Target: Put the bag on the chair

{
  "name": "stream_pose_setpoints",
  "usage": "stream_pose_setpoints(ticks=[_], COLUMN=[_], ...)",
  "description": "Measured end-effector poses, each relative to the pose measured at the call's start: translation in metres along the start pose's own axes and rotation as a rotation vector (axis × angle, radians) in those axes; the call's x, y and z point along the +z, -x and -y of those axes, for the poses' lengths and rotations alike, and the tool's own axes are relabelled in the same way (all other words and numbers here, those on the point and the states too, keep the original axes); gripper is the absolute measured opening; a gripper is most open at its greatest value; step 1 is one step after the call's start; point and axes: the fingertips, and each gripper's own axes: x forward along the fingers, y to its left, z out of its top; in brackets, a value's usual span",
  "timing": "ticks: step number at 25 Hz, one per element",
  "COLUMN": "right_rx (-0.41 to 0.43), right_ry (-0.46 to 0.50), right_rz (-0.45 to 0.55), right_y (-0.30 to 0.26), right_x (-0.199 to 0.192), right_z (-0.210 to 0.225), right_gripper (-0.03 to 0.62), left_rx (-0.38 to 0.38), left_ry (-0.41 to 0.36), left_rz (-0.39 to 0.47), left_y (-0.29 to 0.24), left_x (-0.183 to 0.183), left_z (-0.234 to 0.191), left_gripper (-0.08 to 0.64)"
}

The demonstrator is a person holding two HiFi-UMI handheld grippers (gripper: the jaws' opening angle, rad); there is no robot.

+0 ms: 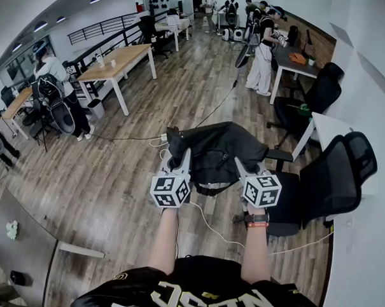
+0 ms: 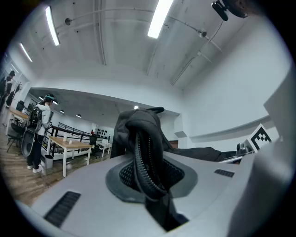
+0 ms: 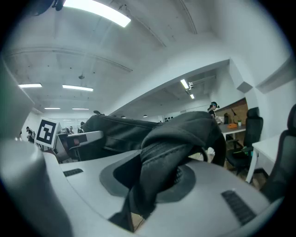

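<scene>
Bag (image 1: pixel 213 149): soft, floppy, likely light.
Grip: left gripper (image 1: pixel 181 158), right gripper (image 1: pixel 241 163) clamp its edges.
Chair (image 1: pixel 335 178): three o'clock.

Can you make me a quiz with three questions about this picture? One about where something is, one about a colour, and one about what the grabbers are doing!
1. Where is the bag?
A. flat on the floor
B. on a wooden table
C. held up beside the chair

2. What colour is the bag?
A. black
B. red
C. yellow

3. What are the left gripper and right gripper doing?
A. both open and empty
B. both shut on the bag
C. only one holds the bag

Answers: 1 C, it hangs between the grippers, not on the seat; 2 A, its cloth is dark in every view; 3 B, each gripper view shows cloth pinched between the jaws.
</scene>
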Motion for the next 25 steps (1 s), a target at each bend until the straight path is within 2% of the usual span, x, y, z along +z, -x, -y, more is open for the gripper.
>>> stream_pose_setpoints(ticks=[13,19,25], right_rx=[0.065,0.084,0.070], right_ry=[-0.033,-0.047,-0.051], right_rz=[0.007,0.006,-0.006], right_y=[0.010,-0.024,-0.089], right_x=[-0.026,-0.025,-0.020], right_z=[0.003,0.004,0.025], right_gripper=[0.097,0.098,0.089], left_rx=[0.029,0.048,0.032], left_ry=[-0.022,-0.019,-0.002], left_rz=[-0.044,-0.040,-0.038], left_y=[0.015,0.000,-0.056], left_x=[-0.018,-0.021,-0.033], left_z=[0.012,-0.012,-0.053], left_gripper=[0.075,0.075,0.077])
